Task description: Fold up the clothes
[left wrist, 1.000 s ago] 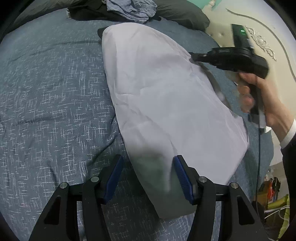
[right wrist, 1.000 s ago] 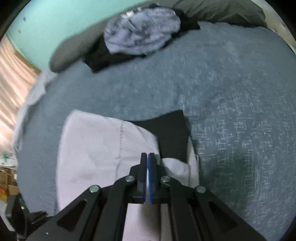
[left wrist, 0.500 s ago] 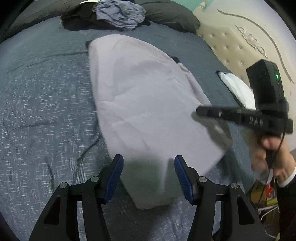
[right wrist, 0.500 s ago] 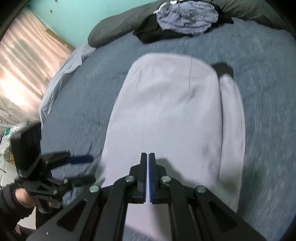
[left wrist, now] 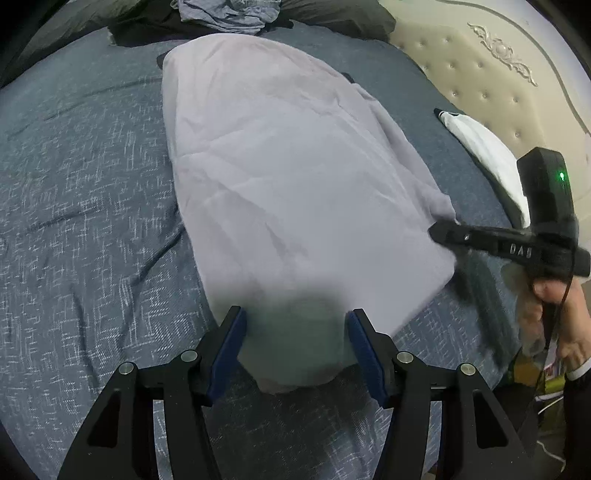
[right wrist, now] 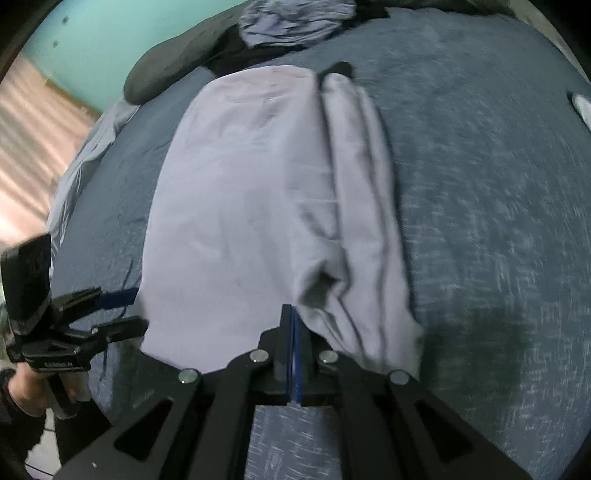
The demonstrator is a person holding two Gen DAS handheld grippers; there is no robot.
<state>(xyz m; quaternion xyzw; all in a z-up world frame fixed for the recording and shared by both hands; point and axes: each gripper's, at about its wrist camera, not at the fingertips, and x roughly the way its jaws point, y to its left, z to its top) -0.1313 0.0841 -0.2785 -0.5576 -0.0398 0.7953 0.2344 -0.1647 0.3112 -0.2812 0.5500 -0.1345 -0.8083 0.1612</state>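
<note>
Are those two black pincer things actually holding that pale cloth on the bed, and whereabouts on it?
Neither seems to hold it. The left tool stands open over the pale cloth's near end; the right tool is shut at its near edge, apparently pinching nothing.

A pale lilac garment [left wrist: 295, 177] lies on a blue-grey bedspread [left wrist: 81, 206] flecked with white dashes. At twelve o'clock, a blue-grey striped cloth [left wrist: 225, 13] tops black clothing [left wrist: 144, 27]. Black grippers carry blue pads [left wrist: 364, 354]; the headboard [left wrist: 491, 85] is cream.
</note>
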